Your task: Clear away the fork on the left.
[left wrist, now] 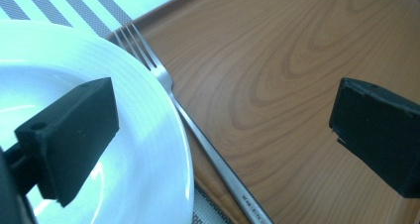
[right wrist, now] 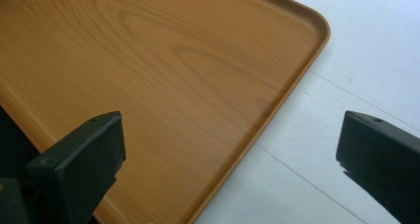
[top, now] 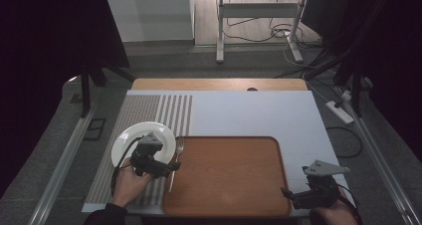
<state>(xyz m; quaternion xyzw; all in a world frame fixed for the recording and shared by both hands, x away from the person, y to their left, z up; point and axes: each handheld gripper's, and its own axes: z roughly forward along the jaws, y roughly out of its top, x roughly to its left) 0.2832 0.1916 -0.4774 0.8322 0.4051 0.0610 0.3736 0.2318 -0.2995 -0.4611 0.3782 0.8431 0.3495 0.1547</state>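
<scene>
A white plate [top: 127, 138] lies on the striped left part of the mat, close beside a wooden tray [top: 229, 177]. A metal fork [top: 177, 150] lies along the tray's left rim, tines pointing away from me. My left gripper [top: 172, 167] hovers over the plate's near right edge and the fork's handle, open. In the left gripper view the fork [left wrist: 198, 130] runs between the wide-apart jaws of that gripper [left wrist: 223, 110] without touching them, plate [left wrist: 148, 135] at left, tray [left wrist: 287, 70] at right. My right gripper [top: 285, 192] stands open at the tray's near right corner [right wrist: 297, 45], nothing between its jaws [right wrist: 230, 135].
The white mat [top: 249, 113] covers the table and has grey stripes [top: 149, 110] at its left. The tray's surface is bare wood. Past the table's far edge stand a metal frame [top: 259, 16] and floor cables [top: 318, 46]. A power strip [top: 339, 111] lies to the right.
</scene>
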